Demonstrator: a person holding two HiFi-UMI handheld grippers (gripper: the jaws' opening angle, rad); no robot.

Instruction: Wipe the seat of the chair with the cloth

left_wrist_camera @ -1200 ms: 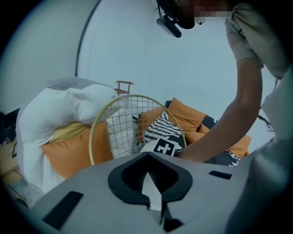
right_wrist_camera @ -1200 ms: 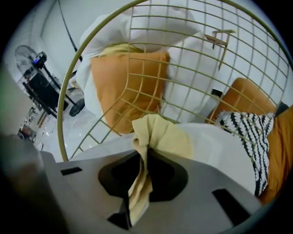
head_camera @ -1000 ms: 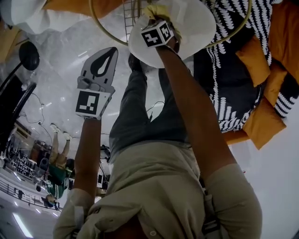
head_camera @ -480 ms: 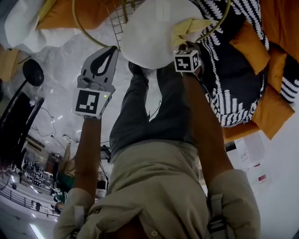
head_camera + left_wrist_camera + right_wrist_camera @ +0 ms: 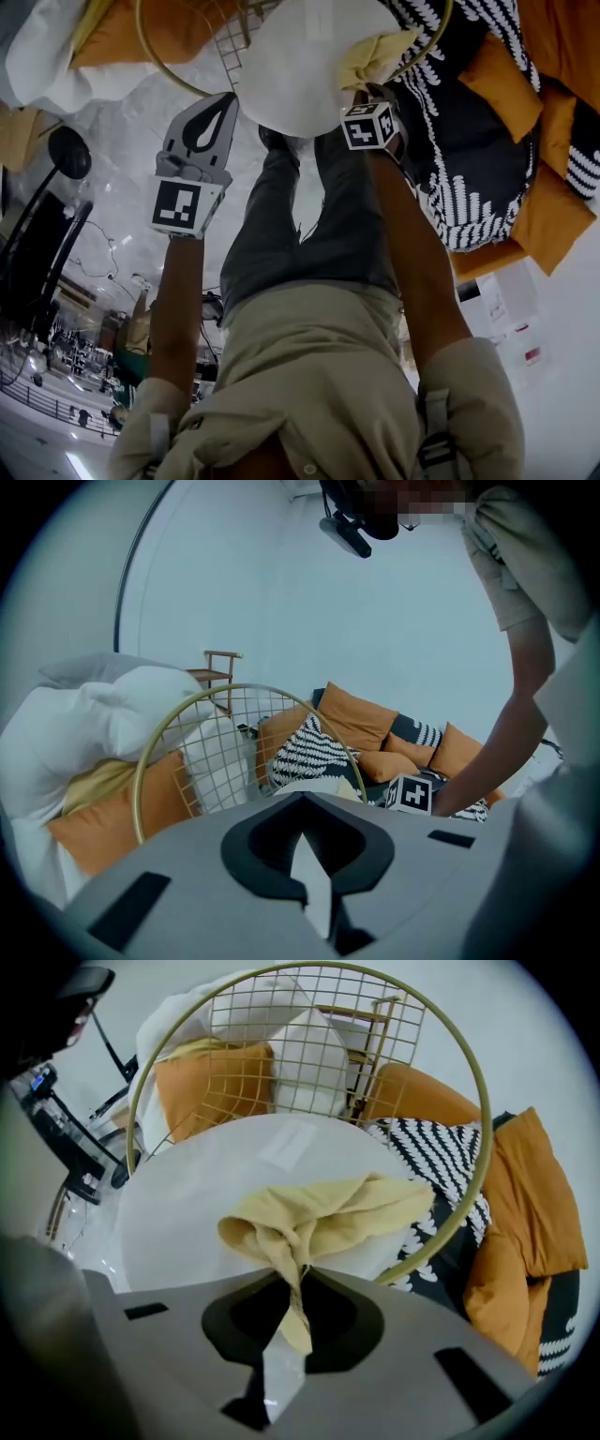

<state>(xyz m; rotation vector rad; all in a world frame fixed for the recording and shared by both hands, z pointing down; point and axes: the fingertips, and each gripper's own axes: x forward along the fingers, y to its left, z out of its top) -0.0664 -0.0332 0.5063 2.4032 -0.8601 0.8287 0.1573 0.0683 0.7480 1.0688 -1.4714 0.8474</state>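
Observation:
The chair's round white seat (image 5: 291,75) is at the top of the head view, ringed by a gold wire back (image 5: 309,1035). My right gripper (image 5: 362,92) is at the seat's right edge, shut on a yellow cloth (image 5: 323,1215). The cloth bunches at the jaws and spreads over the seat (image 5: 178,1213) toward its rim. My left gripper (image 5: 217,103) hangs to the left of the seat, off the chair. Its jaws are shut with nothing between them (image 5: 302,803). The left gripper view shows the wire back (image 5: 225,752) and the right gripper's marker cube (image 5: 410,794).
Orange cushions (image 5: 553,187) and a black-and-white striped cushion (image 5: 459,159) lie right of the chair. White pillows and an orange cushion (image 5: 141,28) sit behind it at left. A black stand (image 5: 66,155) is at far left. The person's legs and shoe (image 5: 277,141) are below the seat.
My right gripper has dragged the cloth from the seat's middle out to its right edge, with little motion in the last half second. The left gripper has stayed put.

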